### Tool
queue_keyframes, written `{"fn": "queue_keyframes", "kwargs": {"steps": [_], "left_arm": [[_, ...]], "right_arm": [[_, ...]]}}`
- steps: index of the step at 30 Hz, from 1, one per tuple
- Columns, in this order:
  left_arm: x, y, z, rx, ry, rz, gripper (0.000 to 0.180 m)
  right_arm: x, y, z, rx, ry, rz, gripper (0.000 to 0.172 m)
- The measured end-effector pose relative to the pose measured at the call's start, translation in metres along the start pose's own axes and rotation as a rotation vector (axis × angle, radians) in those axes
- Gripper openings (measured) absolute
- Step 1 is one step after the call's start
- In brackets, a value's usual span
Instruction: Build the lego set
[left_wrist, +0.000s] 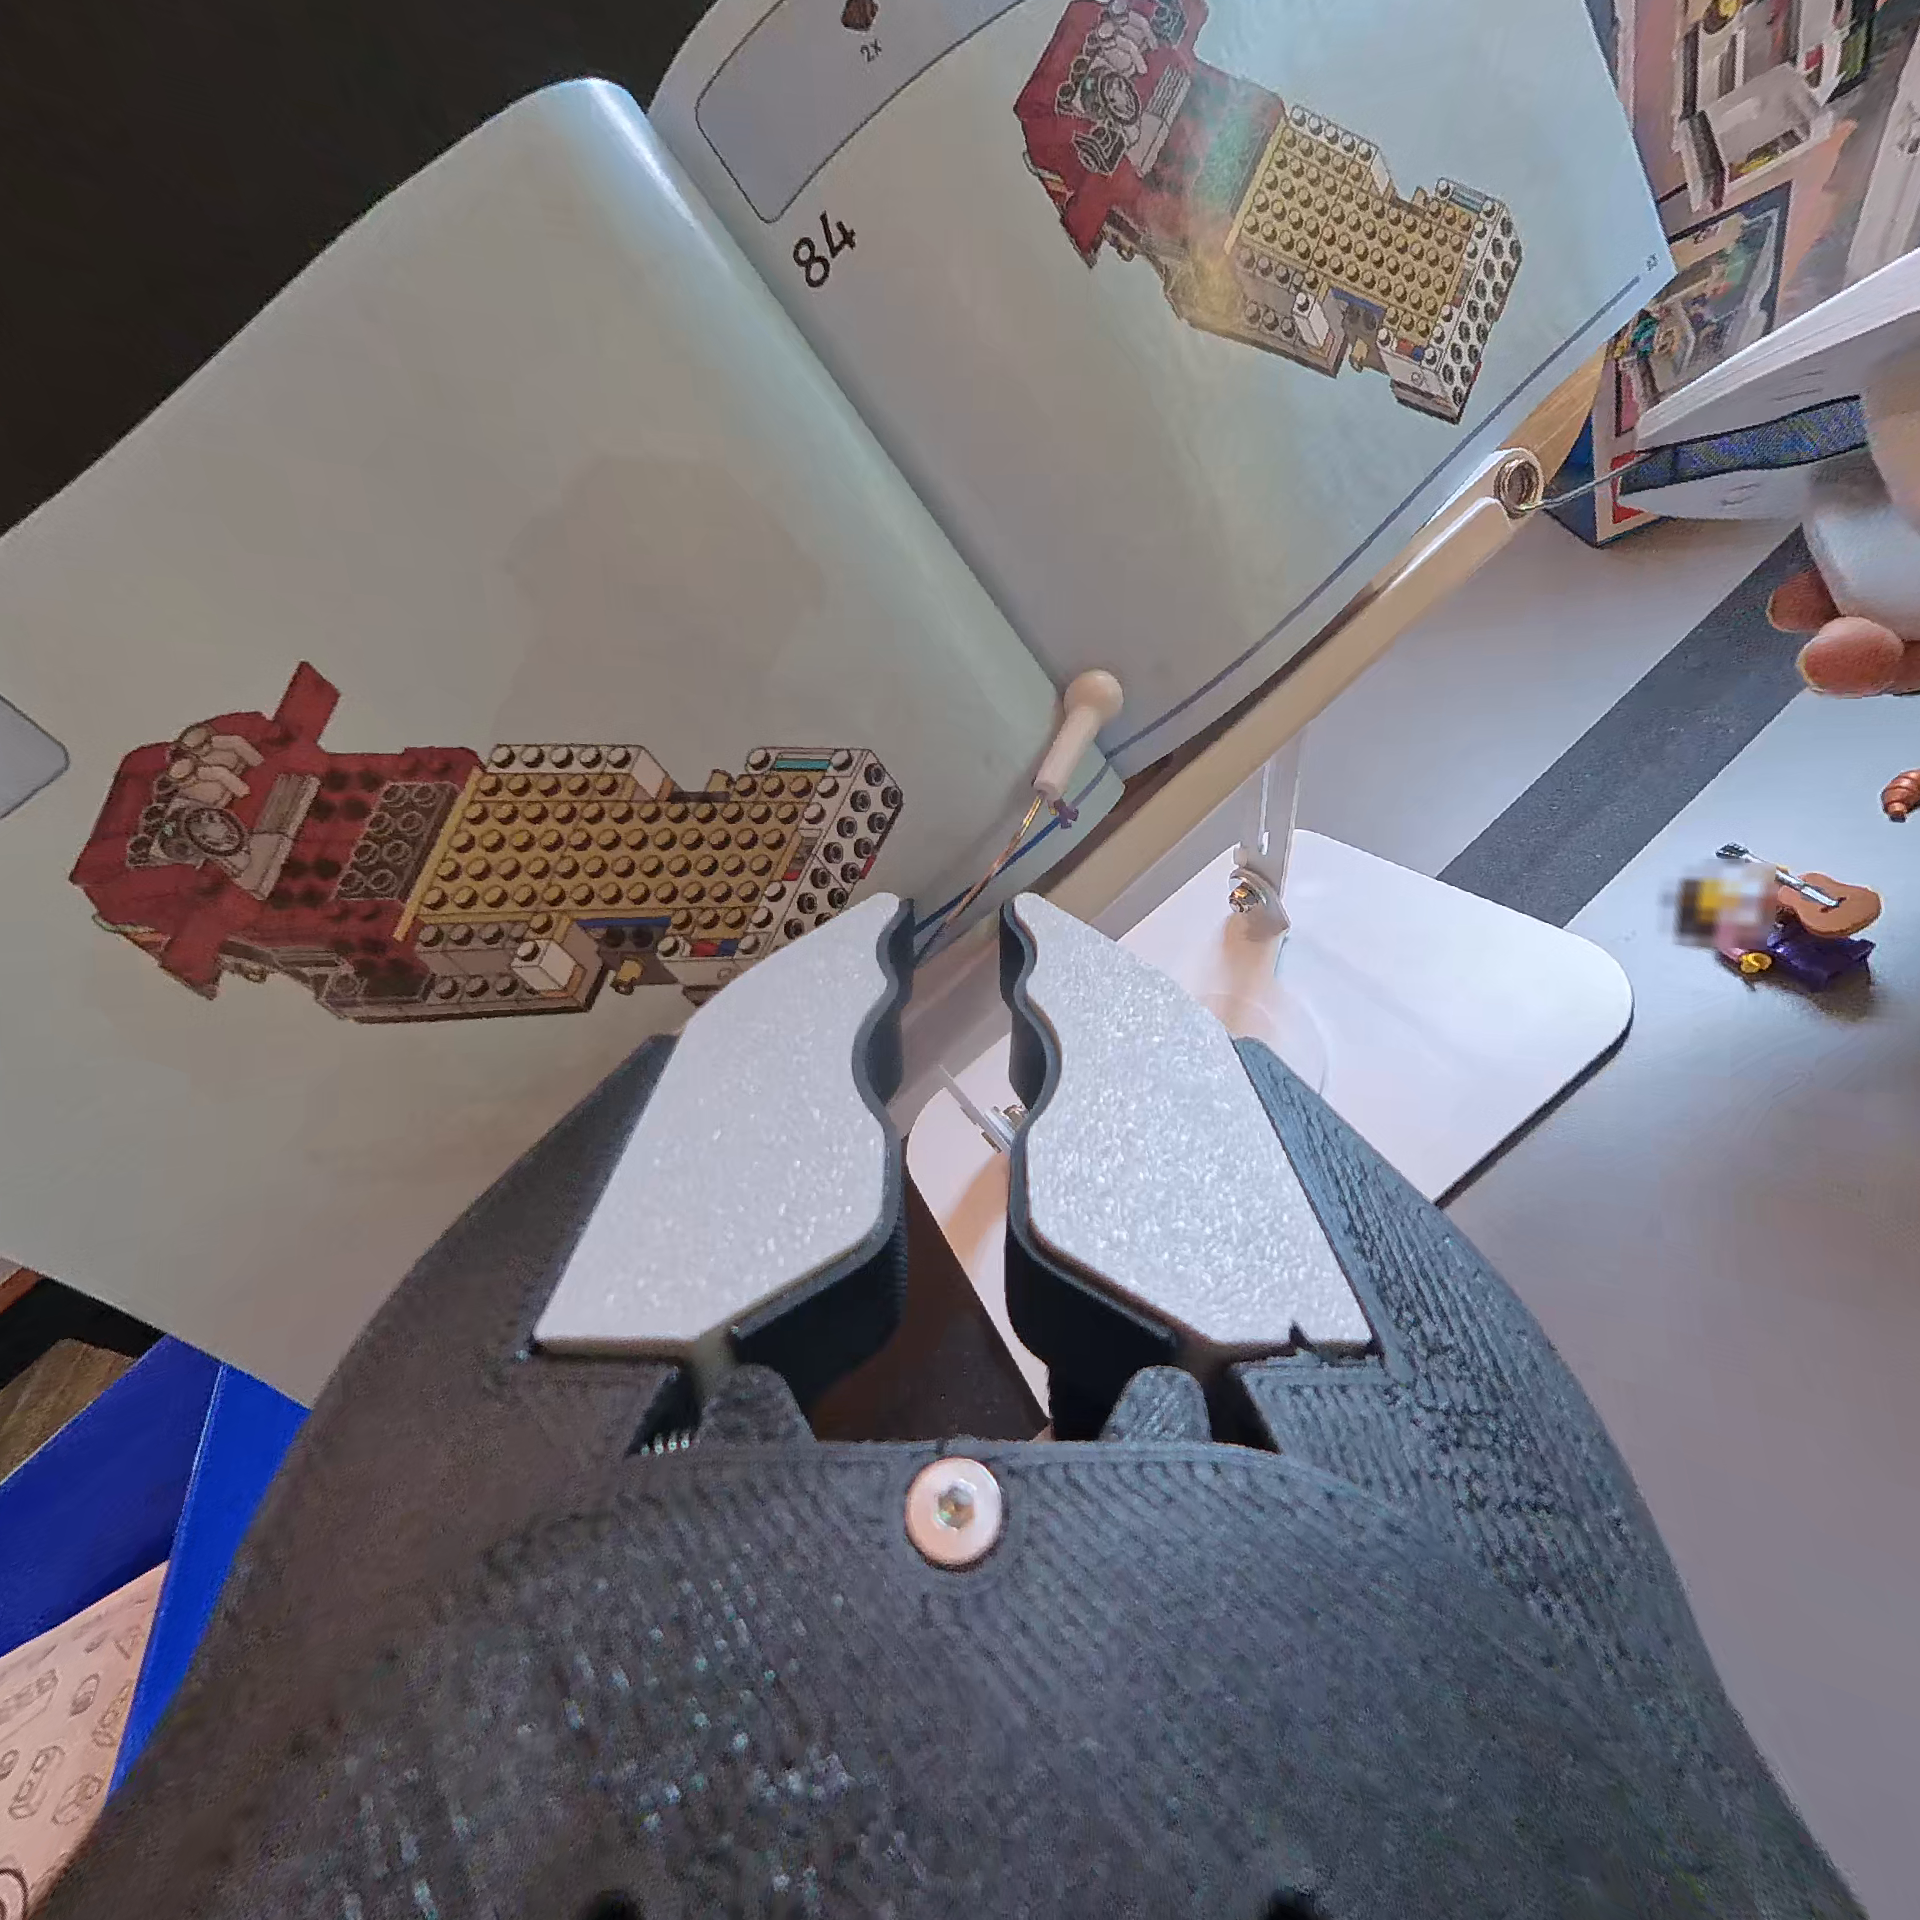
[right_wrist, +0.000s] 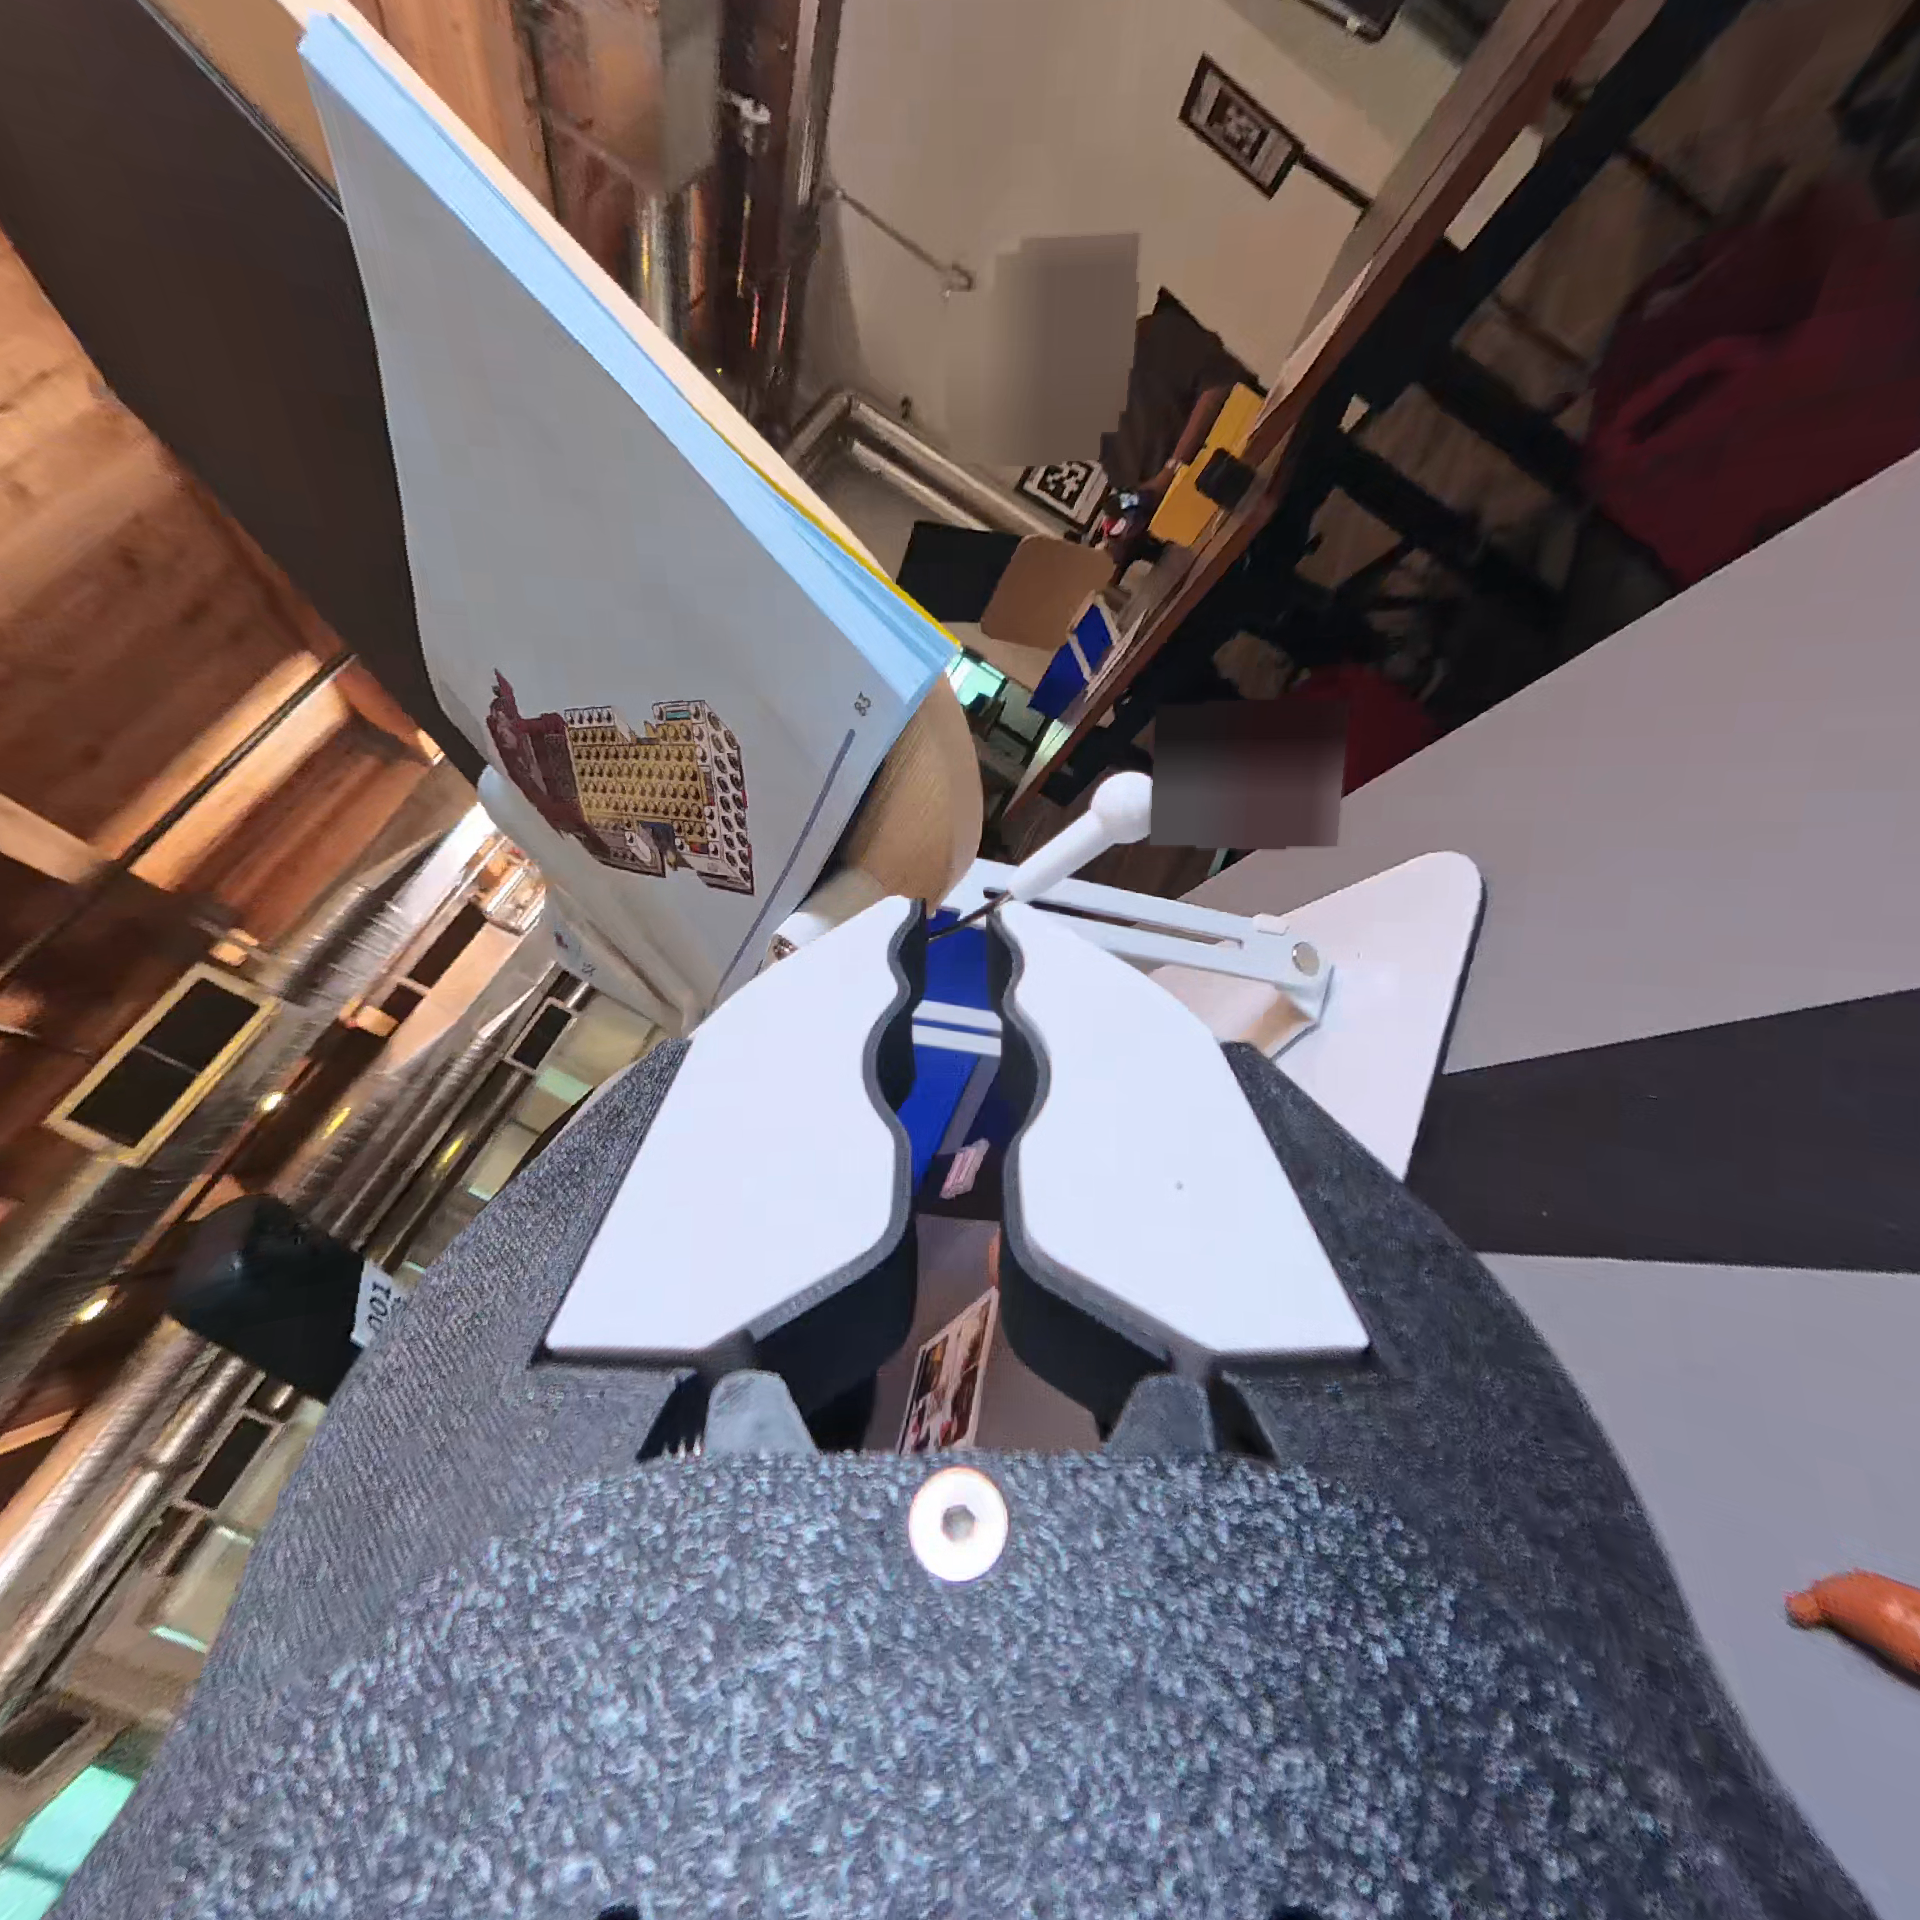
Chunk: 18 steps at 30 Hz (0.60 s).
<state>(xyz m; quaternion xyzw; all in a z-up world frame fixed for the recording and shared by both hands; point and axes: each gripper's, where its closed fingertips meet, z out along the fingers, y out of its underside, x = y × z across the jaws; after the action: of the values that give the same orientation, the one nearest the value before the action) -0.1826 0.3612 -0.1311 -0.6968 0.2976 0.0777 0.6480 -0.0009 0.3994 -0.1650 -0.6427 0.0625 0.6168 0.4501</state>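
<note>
Open booklet (left_wrist: 540, 499) leans on its white stand (left_wrist: 1455, 1029). Left gripper (left_wrist: 956, 914) slightly apart at the page clip (left_wrist: 1075, 732), clamping nothing; right gripper (right_wrist: 954, 920) likewise. A nudge could topple the booklet.

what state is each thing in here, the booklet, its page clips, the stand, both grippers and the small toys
instruction booklet: open, propped tilted on the stand
book stand: upright on the table, white base flat
near page clip: raised, its wire passing between the left gripper's fingers
left gripper: fingers slightly apart
right gripper: fingers slightly apart at the other page clip
toy figure: lying on the table
</note>
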Motion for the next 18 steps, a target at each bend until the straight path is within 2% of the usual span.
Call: {"fn": "queue_keyframes", "kwargs": {"steps": [4,6,9,11,13,18], "left_arm": [[-0.001,0.000,0.001,-0.003,-0.003,-0.008,0.014],[-0.001,0.000,0.002,-0.004,-0.005,-0.014,0.014],[-0.001,0.000,0.002,-0.005,-0.006,-0.024,0.013],[-0.001,0.000,0.002,-0.002,-0.009,-0.033,0.013],[-0.001,0.000,0.001,0.004,-0.010,-0.060,0.015],[-0.001,-0.002,-0.007,0.056,-0.005,-0.206,0.017]], "right_arm": [[0.001,-0.008,-0.012,-0.007,0.018,-0.059,0.010],[0.004,-0.010,-0.018,-0.032,0.033,-0.058,0.016],[0.001,-0.017,-0.027,-0.022,0.065,-0.171,0.019],[-0.006,-0.020,-0.030,-0.035,0.106,-0.358,0.028],[-0.015,-0.022,-0.028,-0.057,0.180,-0.638,0.040],[-0.051,-0.032,-0.009,-0.022,0.276,-1.183,0.054]]}}
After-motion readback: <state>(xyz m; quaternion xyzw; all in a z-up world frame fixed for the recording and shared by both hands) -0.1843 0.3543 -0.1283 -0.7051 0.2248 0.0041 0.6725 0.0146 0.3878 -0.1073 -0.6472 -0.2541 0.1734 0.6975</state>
